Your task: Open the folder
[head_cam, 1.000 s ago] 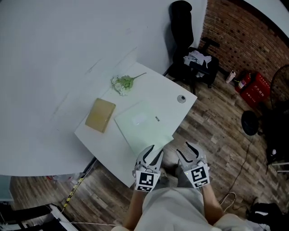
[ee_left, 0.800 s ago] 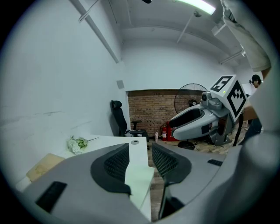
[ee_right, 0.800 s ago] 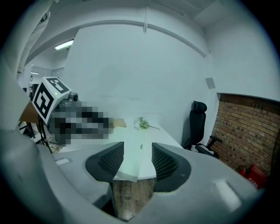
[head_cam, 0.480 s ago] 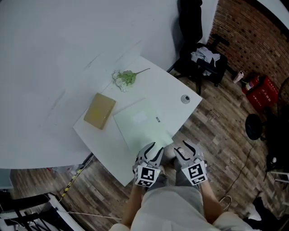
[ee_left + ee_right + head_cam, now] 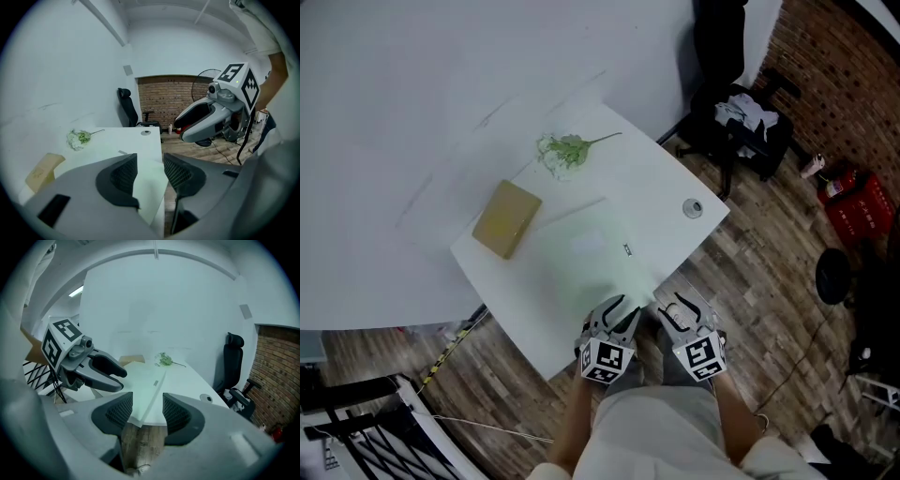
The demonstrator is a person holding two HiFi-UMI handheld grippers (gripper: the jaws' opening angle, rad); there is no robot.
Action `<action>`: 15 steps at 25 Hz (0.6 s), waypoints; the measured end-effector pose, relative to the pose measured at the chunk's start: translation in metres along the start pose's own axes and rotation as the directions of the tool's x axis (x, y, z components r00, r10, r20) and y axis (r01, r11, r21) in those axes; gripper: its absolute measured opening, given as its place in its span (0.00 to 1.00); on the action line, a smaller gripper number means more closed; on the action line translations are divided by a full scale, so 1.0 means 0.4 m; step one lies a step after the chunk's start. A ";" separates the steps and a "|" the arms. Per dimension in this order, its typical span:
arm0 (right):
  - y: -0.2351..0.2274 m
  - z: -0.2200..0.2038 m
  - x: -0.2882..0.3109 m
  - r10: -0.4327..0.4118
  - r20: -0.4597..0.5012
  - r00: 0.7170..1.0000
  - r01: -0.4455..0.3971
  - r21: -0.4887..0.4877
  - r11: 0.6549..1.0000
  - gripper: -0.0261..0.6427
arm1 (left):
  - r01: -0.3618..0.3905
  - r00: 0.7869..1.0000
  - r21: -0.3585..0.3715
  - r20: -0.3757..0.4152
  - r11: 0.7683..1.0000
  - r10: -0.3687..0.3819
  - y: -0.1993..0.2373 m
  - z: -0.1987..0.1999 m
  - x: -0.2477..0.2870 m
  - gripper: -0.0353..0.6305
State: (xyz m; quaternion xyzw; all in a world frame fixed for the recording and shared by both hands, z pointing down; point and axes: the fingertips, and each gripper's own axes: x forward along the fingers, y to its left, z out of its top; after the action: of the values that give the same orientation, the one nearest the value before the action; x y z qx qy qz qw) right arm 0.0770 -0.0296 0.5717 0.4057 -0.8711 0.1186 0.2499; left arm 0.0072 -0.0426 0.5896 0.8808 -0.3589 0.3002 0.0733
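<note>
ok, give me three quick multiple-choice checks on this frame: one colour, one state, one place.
1. What colour is the folder?
A. red
B. pale green
C. black

2. How do the left gripper jaws stand?
A. apart, gripping nothing
B. shut on the folder
C. shut, empty

3. Where is the flower sprig?
A. on top of the folder
B. between the left gripper's jaws
C. on the table, beyond the folder

Answers:
1 B: it reads pale green against the white tabletop.
2 A: the left gripper view shows a gap between the pads, with nothing pressed.
3 C: the head view shows it at the table's far side, past the folder.
</note>
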 end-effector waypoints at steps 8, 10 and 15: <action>-0.004 -0.051 0.042 0.064 -0.040 0.997 -0.065 -0.020 0.998 0.34 | -0.010 0.997 -0.017 -0.073 1.000 0.008 -0.008 -0.046 0.041 0.34; -0.001 -0.068 0.051 0.073 -0.058 0.996 -0.074 -0.020 0.997 0.34 | -0.009 0.996 -0.008 -0.086 1.000 0.008 -0.011 -0.057 0.051 0.35; 0.003 -0.089 0.069 0.092 -0.078 0.993 -0.093 -0.017 0.996 0.34 | -0.004 0.992 0.026 -0.123 1.000 0.008 -0.018 -0.077 0.077 0.38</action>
State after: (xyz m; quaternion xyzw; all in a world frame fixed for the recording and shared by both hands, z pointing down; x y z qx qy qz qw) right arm 0.0729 -0.0321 0.6165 0.3576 -0.8798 0.1367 0.2816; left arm 0.0146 -0.0450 0.6332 0.8604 -0.3524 0.3586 0.0830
